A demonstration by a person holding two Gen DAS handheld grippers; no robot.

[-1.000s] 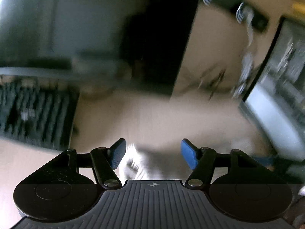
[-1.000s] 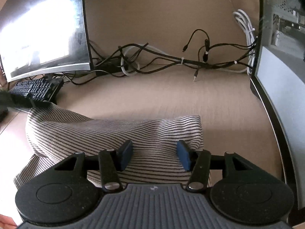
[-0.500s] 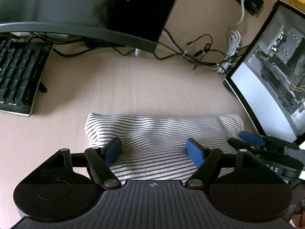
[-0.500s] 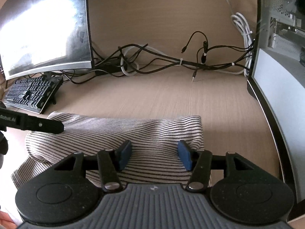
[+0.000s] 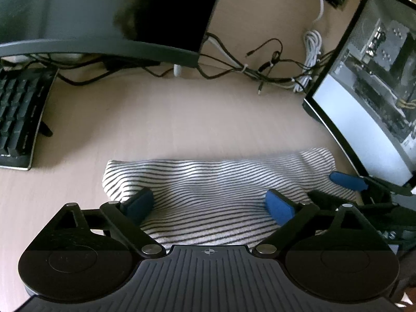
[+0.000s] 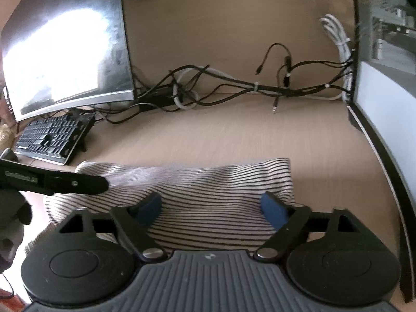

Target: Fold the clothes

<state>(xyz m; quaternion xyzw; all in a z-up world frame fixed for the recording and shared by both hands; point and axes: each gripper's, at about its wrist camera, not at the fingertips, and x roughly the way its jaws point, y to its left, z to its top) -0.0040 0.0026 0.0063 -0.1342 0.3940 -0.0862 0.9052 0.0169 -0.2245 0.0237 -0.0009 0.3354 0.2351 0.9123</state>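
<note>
Nearest me, my left tool is spreading its jaws wide over the shirt, the striped cloth lying between the blue pads but not pinched. My right tool is doing the same at the shirt's other end, jaws opening, nothing gripped. The shirt lies on the worktop as a long folded band, doubled over with a rounded far edge, a looser layer trailing out toward me on the left side. I judge one fold is laid and just let go; it looks too long to be finished, so folding the ends in is probably left. Beyond lie bare worktop, a keyboard, tangled cables and monitors.
</note>
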